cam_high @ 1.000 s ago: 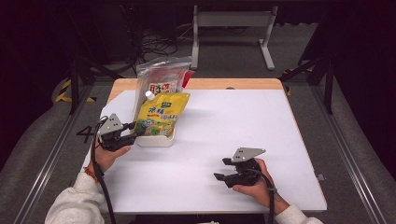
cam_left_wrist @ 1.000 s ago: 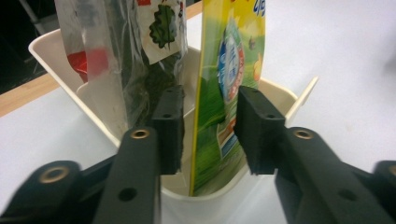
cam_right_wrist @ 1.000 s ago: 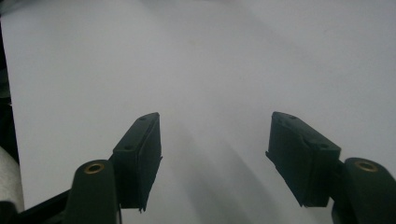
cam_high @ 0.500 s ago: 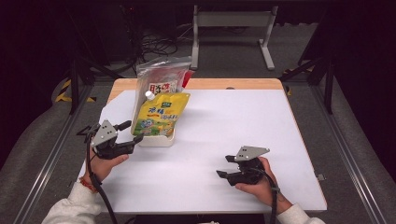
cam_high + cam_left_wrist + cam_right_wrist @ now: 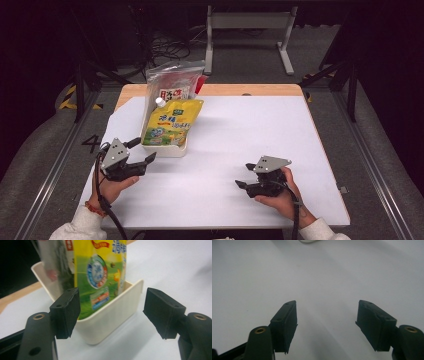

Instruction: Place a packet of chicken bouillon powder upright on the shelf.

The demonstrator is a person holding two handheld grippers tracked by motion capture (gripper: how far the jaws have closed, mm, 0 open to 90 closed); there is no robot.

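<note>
Claws both spread: left claw (image 5: 141,151), just opened, faces yellow pouch (image 5: 170,122) in cream tray (image 5: 167,150); lettering unreadable.

A tray (image 5: 172,149) sits on the left half of the table (image 5: 260,130). In it a spouted pouch (image 5: 170,122) stands tilted at the front, with a clear bag (image 5: 172,82) upright behind it. The left gripper (image 5: 140,152) lies just left of the tray's near corner, apart from it. The right gripper (image 5: 242,175) rests on the near right part of the table, well apart from the tray. What looks like a tangle of cables (image 5: 165,45) lies on the floor beyond the table's far edge.
</note>
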